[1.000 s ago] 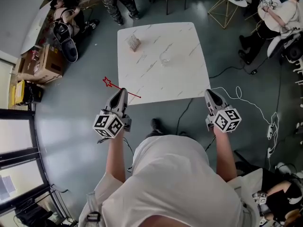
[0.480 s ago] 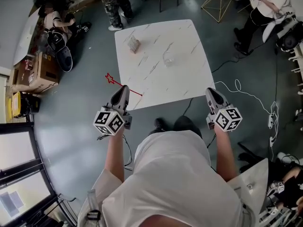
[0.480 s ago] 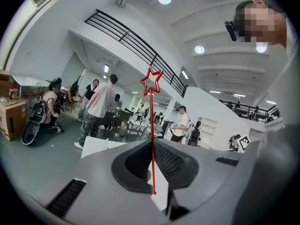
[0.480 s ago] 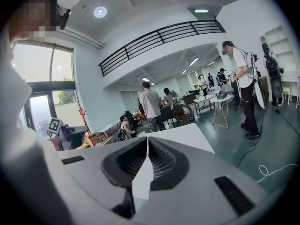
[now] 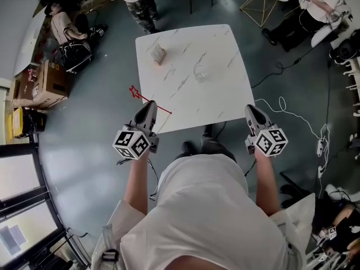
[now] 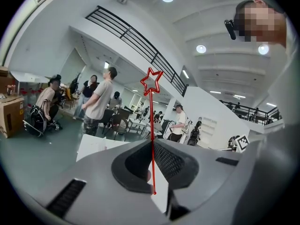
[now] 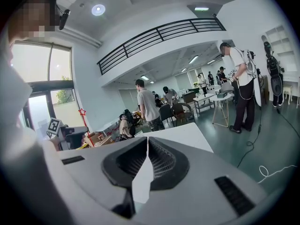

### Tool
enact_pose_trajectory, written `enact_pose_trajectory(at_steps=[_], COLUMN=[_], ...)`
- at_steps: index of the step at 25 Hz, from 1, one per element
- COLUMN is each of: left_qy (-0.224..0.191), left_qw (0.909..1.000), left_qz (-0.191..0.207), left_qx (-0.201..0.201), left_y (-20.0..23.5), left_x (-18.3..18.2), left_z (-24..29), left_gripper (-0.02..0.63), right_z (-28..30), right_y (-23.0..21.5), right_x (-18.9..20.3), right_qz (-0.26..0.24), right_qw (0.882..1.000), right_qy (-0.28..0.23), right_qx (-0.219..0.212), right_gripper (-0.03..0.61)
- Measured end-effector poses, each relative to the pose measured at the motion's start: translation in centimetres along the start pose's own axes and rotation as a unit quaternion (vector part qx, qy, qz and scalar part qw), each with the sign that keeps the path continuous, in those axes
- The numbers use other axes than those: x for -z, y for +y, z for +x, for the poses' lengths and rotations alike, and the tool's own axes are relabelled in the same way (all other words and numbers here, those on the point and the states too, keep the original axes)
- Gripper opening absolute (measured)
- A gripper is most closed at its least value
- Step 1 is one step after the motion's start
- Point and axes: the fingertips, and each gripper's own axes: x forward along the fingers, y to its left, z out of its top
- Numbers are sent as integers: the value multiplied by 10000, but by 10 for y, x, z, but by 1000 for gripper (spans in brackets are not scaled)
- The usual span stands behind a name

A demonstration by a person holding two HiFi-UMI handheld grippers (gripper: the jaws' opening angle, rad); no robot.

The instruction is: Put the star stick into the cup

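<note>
L gripper (image 5: 151, 104) pinches star stick (image 5: 135, 91) near its plain end. R gripper (image 5: 251, 110) pressed together w/ nothing between. Clear cup (image 5: 198, 72) on table (image 5: 225, 94), well apart.

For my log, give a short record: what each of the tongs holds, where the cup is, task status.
left tongs: shut on star stick, by the table's near-left corner
right tongs: shut, empty, by its near-right corner
cup: on table, near its middle
status: star stick not yet in cup
</note>
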Motion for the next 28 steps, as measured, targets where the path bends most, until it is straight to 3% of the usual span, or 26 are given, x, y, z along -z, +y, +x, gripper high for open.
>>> enact_pose_trajectory(at_steps=[13, 28], left_qy=[38, -3], left_qw=[9990, 9989], left_qz=[-85, 107], left_qx=[-433, -448], left_y=[8, 3], left_x=[-7, 12], left_z=[82, 210], left_gripper=[20, 20], right_z=[90, 170], right_y=[-59, -113], right_x=[-21, 8], right_qz=[-128, -19], right_qw=[9970, 9832], right_qy=[529, 1346], right_qx=[-556, -1233], right_gripper=[28, 28])
